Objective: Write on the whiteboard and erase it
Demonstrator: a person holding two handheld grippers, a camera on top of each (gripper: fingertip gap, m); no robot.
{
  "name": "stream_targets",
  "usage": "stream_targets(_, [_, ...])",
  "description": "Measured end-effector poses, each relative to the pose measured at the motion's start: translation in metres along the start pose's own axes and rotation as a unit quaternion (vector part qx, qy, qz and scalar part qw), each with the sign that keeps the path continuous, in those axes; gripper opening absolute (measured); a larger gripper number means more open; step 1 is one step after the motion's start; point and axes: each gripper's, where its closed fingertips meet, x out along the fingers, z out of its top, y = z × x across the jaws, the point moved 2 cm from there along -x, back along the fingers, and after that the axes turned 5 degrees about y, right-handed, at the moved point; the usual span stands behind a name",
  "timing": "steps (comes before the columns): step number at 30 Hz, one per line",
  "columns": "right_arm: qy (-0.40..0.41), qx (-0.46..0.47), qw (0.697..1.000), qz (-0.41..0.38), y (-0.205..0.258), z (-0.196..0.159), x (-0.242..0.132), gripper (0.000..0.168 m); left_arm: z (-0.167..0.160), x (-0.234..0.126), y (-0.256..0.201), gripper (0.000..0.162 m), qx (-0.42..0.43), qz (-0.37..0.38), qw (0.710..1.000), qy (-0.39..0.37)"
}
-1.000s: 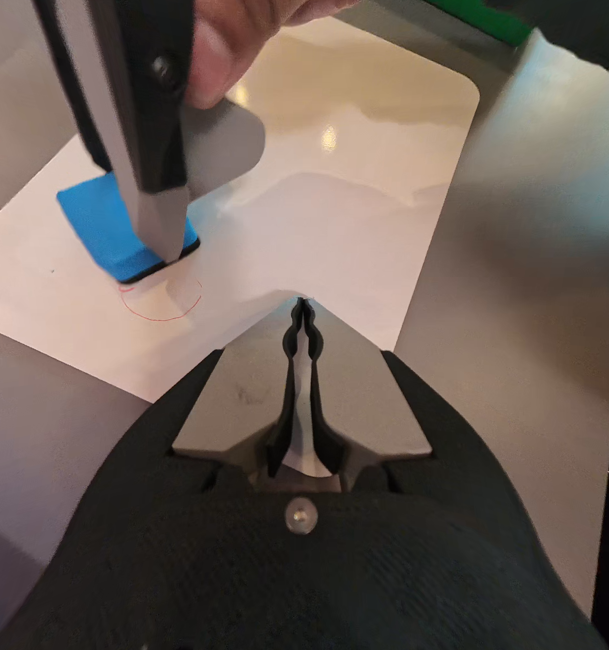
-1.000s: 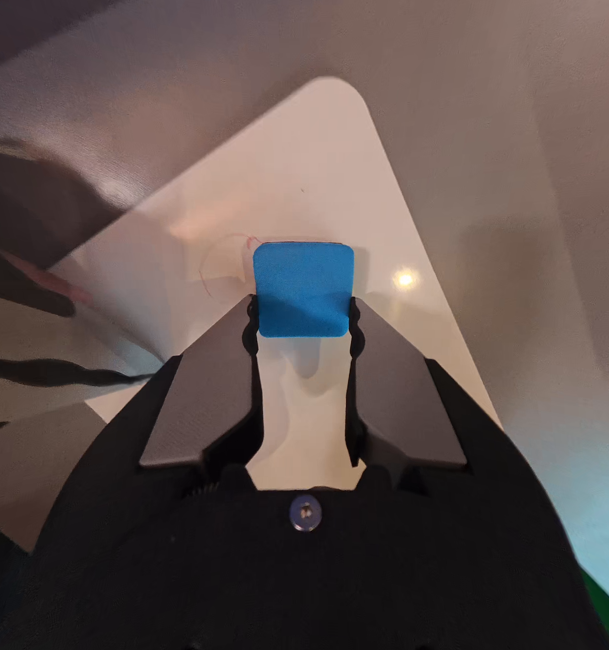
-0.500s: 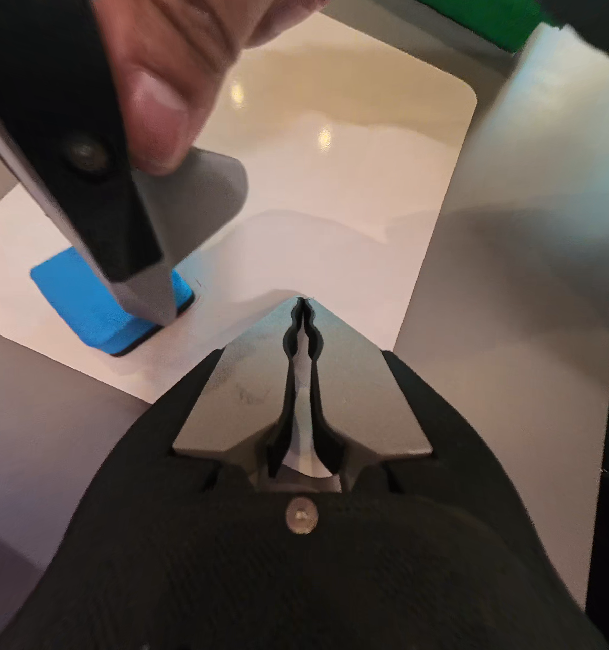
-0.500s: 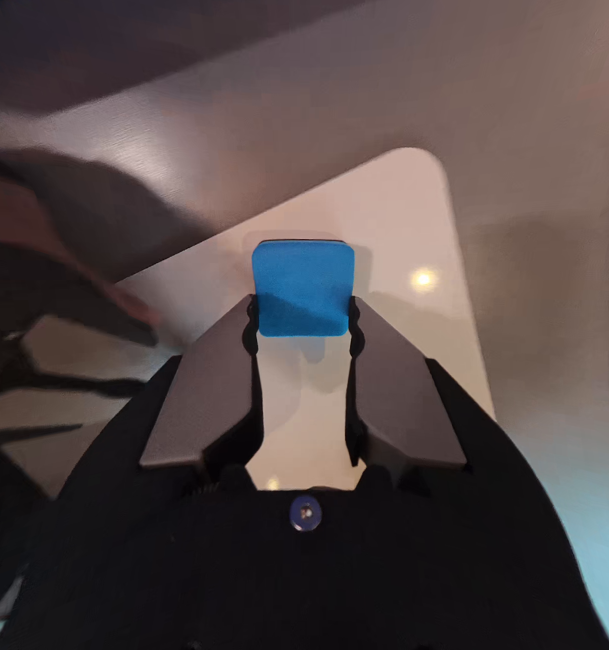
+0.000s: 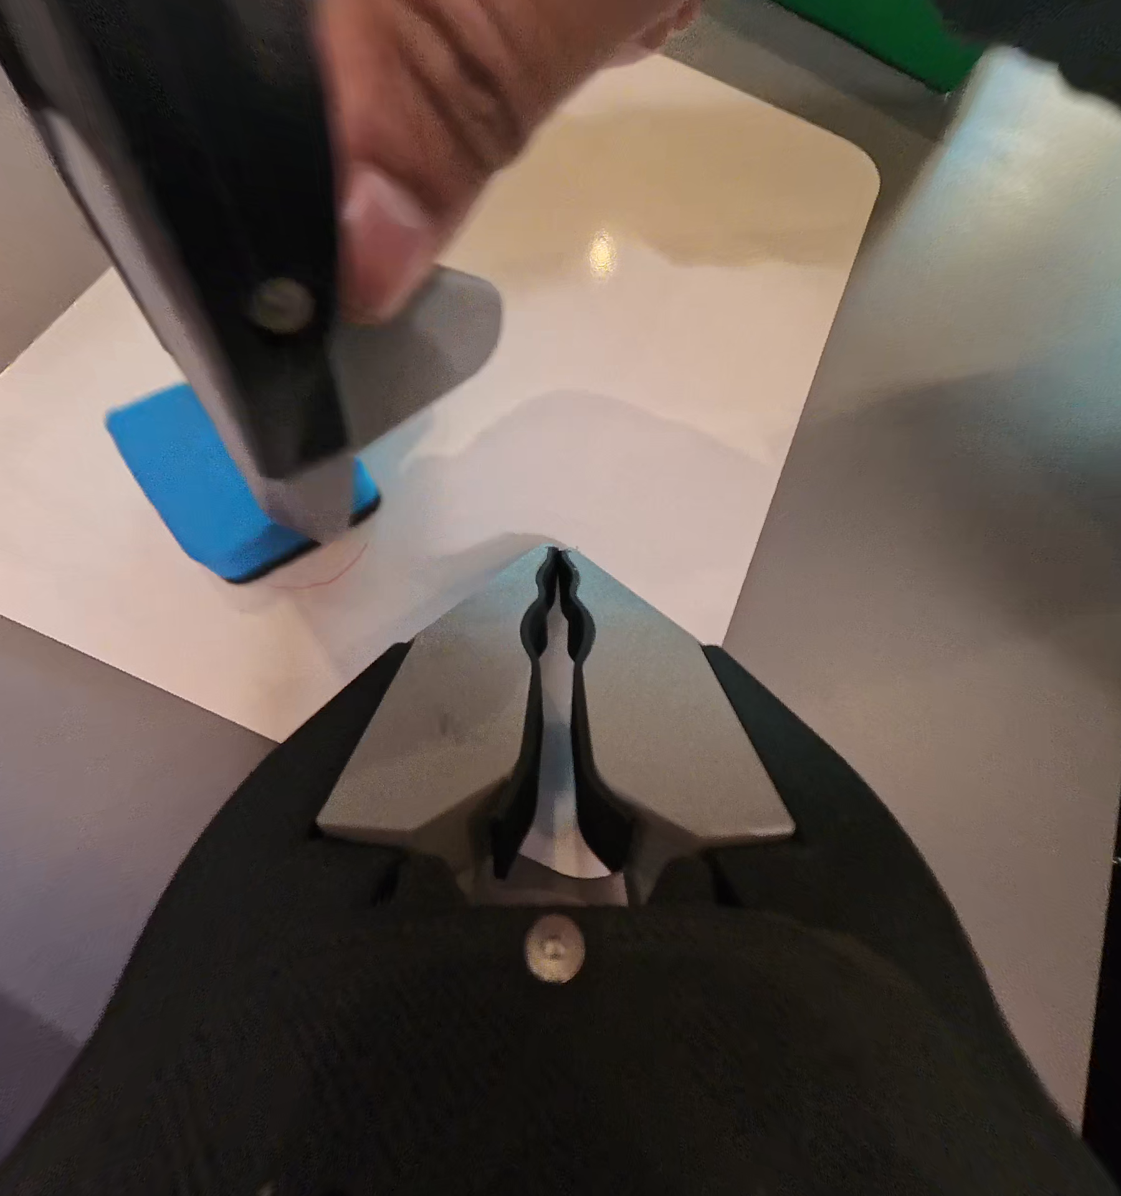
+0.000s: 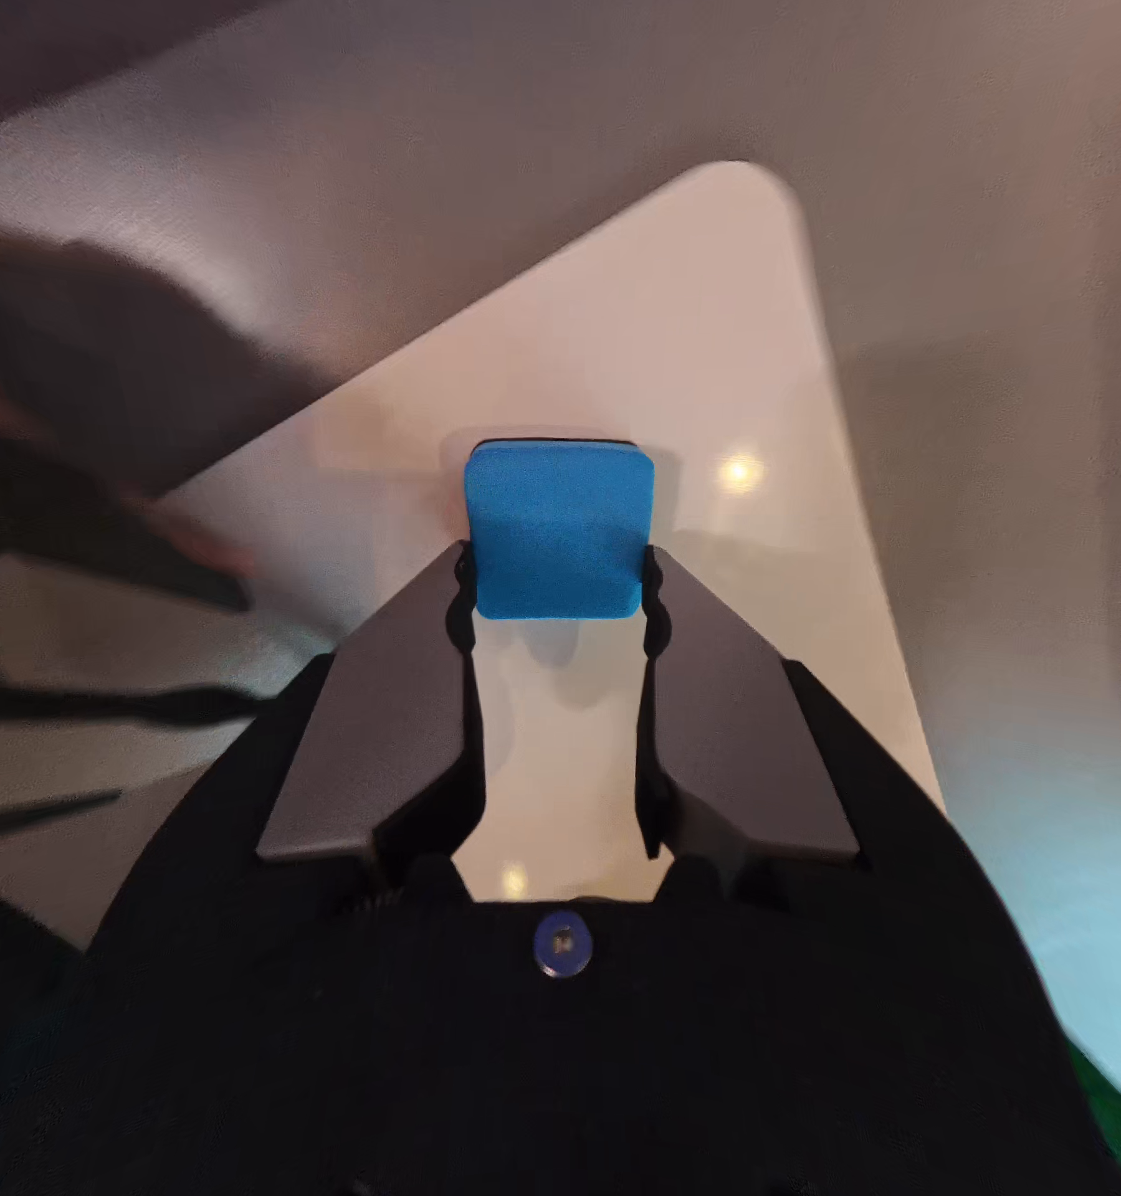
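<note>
The whiteboard is a flat white sheet with round corners. It lies on the grey counter. It is shiny, and small lights glint on it.

The eraser is a bright blue square block with soft round corners and a thin dark layer on its underside. The right tool has it pinched between its two tips, with the fingers spread only as wide as the block. The block sits flat on the whiteboard, right in front of that tool.

In the left wrist view the right tool comes down from above, and a hand grips it. Just ahead of the eraser a thin red line curves on the white sheet. Only a short bit of it shows; the rest is under the block or too faint to tell.

The left tool has its two tips pressed together with nothing between them. Its tips hang over the near edge of the whiteboard. I cannot tell if they touch it.

The hand is blurry and cut off at the top of the picture. In the right wrist view, dark blurry shapes lie to the left of the tool, and I cannot tell what they are. A green thing is cut off at the far edge past the whiteboard.
</note>
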Motion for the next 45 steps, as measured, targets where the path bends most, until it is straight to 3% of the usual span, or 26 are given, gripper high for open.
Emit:
stream_targets(1, [-0.004, 0.023, 1.000, 0.003, -0.004, 0.002, 0.001, 0.049, 0.000, 0.000, 0.000, 0.000, 0.000, 0.000, 1.000, 0.000])
stream_targets(4, [-0.014, -0.071, 0.997, 0.016, 0.022, 0.005, 0.000, 0.049, 0.000, 0.000, 0.000, 0.000, 0.002, 0.000, 1.000, 0.000])
stream_targets(7, [-0.007, 0.003, 1.000, -0.002, 0.001, 0.009, 0.001, 0.049, 0.000, 0.000, 0.000, 0.000, -0.004, -0.004, 1.000, 0.000])
stream_targets(10, [-0.011, -0.081, 0.995, 0.053, 0.034, 0.004, -0.003, 0.049, -0.001, 0.000, -0.002, 0.000, 0.002, -0.008, 1.000, 0.001])
stream_targets(11, [-0.005, -0.068, 0.996, 0.056, 0.032, 0.003, -0.003, 0.049, 0.000, 0.000, -0.002, 0.000, 0.003, -0.006, 1.000, 0.001])
stream_targets(14, [-0.002, 0.022, 1.000, 0.010, -0.004, 0.007, 0.001, 0.049, 0.000, 0.000, -0.002, 0.000, 0.000, -0.007, 1.000, 0.001])
stream_targets(18, [-0.002, -0.072, 0.997, 0.030, 0.026, 0.008, -0.001, 0.049, 0.000, 0.000, -0.002, 0.000, 0.005, -0.004, 1.000, 0.001])
stream_targets(21, [0.012, 0.006, 0.999, -0.033, -0.008, 0.008, 0.000, 0.049, 0.000, -0.001, -0.002, 0.000, -0.001, -0.008, 1.000, 0.001])
stream_targets(24, [-0.005, -0.065, 0.997, 0.042, 0.031, 0.006, -0.002, 0.049, -0.001, -0.001, -0.003, 0.000, 0.002, -0.008, 1.000, 0.002])
stream_targets(25, [-0.004, -0.079, 0.997, 0.028, 0.033, 0.003, -0.002, 0.049, -0.001, 0.000, -0.004, 0.000, 0.005, -0.013, 1.000, 0.002])
stream_targets(29, [0.007, 0.031, 0.999, -0.012, -0.009, -0.004, 0.000, 0.049, -0.001, -0.001, -0.002, 0.000, -0.004, -0.013, 1.000, 0.001])
stream_targets(33, [-0.019, -0.045, 0.998, 0.037, 0.023, -0.011, -0.002, 0.049, -0.001, -0.001, -0.002, 0.000, -0.004, -0.012, 1.000, 0.001])
stream_targets(37, [-0.002, 0.082, 0.992, -0.091, -0.056, -0.040, -0.004, 0.049, -0.001, -0.001, -0.002, 0.000, -0.006, -0.011, 1.000, 0.000])
stream_targets(38, [-0.014, 0.083, 0.990, -0.112, -0.068, -0.047, -0.007, 0.049, -0.001, -0.001, -0.002, 0.000, -0.004, -0.009, 1.000, 0.000])
stream_targets(40, [-0.110, 0.094, 0.987, -0.072, -0.066, -0.048, -0.028, 0.049, -0.001, -0.001, -0.002, 0.000, -0.004, -0.009, 1.000, 0.000])
stream_targets(42, [-0.219, 0.118, 0.967, -0.056, -0.069, -0.057, -0.071, 0.049, -0.001, -0.001, -0.002, 0.000, -0.004, -0.009, 1.000, 0.000])
stream_targets(45, [-0.351, 0.155, 0.918, -0.096, -0.081, -0.099, -0.155, 0.049, -0.001, -0.001, -0.002, 0.000, -0.004, -0.009, 1.000, 0.000])
